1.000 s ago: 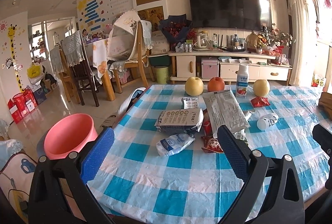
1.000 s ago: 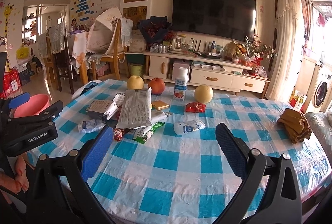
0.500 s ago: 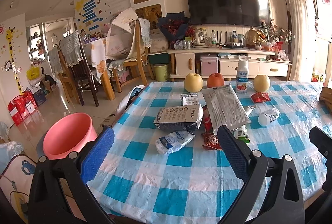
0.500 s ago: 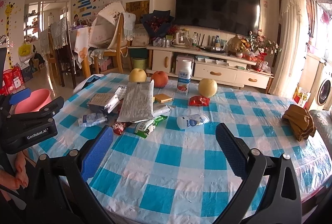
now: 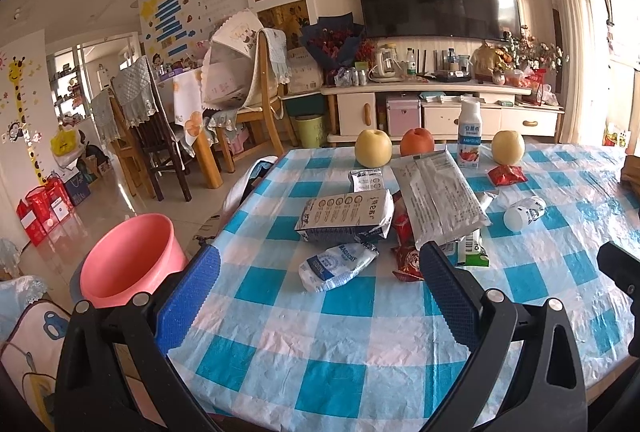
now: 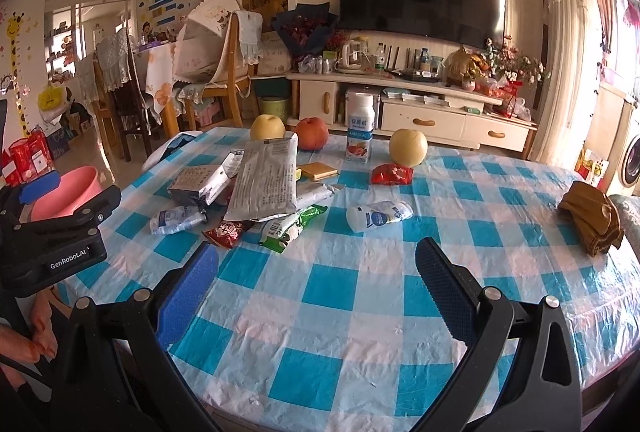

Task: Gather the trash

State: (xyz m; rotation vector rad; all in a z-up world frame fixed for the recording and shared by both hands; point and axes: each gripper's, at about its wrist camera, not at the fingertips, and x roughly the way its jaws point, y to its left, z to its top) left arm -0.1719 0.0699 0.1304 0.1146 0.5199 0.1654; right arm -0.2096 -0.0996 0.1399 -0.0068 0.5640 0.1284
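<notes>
A heap of trash lies on the blue checked table (image 5: 344, 316): a large grey wrapper (image 5: 436, 196), a grey carton (image 5: 346, 216), a crumpled white pouch (image 5: 336, 266), a red snack wrapper (image 5: 406, 262) and a tipped white bottle (image 5: 522, 212). The same heap shows in the right wrist view, with the grey wrapper (image 6: 266, 184) and white bottle (image 6: 378, 214). A pink bucket (image 5: 128, 260) stands on the floor left of the table. My left gripper (image 5: 320, 296) is open and empty, short of the white pouch. My right gripper (image 6: 316, 288) is open and empty above the table's near part.
Two yellow pears (image 5: 373, 148), an orange-red fruit (image 5: 417, 142) and an upright milk bottle (image 5: 469, 136) stand at the table's far edge. A red packet (image 6: 392, 174) and a folded brown cloth (image 6: 594, 218) lie to the right. Chairs (image 5: 256, 92) stand beyond the table's left side.
Both grippers have crept slightly forward toward the trash heap, which looks a little nearer. Both stay open and nothing on the table has moved.
</notes>
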